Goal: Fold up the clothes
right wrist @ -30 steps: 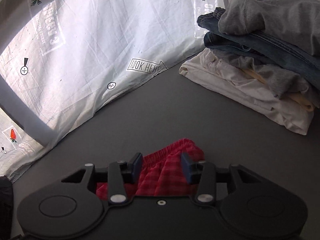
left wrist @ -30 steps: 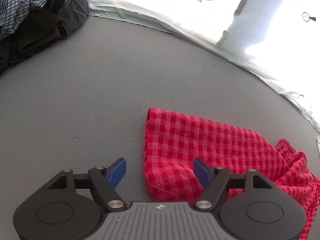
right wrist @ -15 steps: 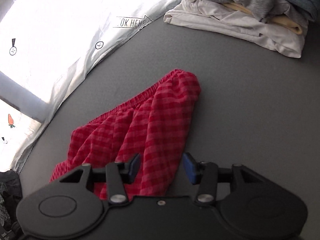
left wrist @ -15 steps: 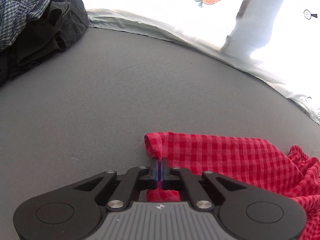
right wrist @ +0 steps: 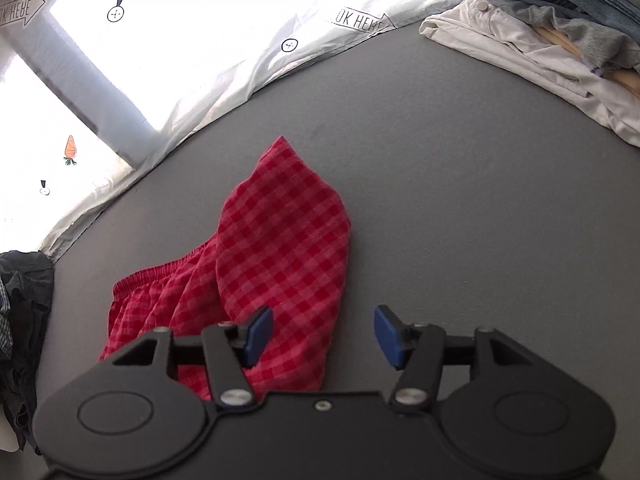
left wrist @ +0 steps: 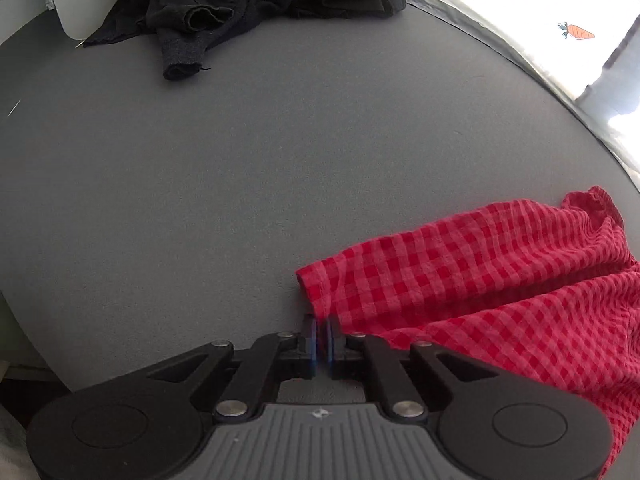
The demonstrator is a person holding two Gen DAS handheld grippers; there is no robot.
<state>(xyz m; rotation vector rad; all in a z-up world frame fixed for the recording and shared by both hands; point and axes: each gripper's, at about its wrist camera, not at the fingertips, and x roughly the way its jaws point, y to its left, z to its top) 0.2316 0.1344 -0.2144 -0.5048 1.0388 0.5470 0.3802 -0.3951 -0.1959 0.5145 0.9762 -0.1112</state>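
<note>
A pair of red checked shorts [left wrist: 480,276] lies on the grey table [left wrist: 240,184], low and right in the left wrist view. My left gripper [left wrist: 320,340] is shut on a corner of the shorts' hem. In the right wrist view the red checked shorts [right wrist: 280,248] lie crumpled with one leg peaked upward and the elastic waistband to the left. Over their near edge my right gripper [right wrist: 324,334] stands open, its left pad above the cloth and its right pad above bare table.
A heap of dark clothes [left wrist: 240,4] lies at the table's far end. A stack of folded clothes [right wrist: 560,28] sits at the far right. A white printed sheet [right wrist: 200,60] hangs along the table's far edge. Dark clothes [right wrist: 20,308] show at the left.
My left gripper closed on the shorts' hem corner and swung left with it. My right gripper opened wider, pulled back and rose; the shorts now show bunched with a leg peaked up.
</note>
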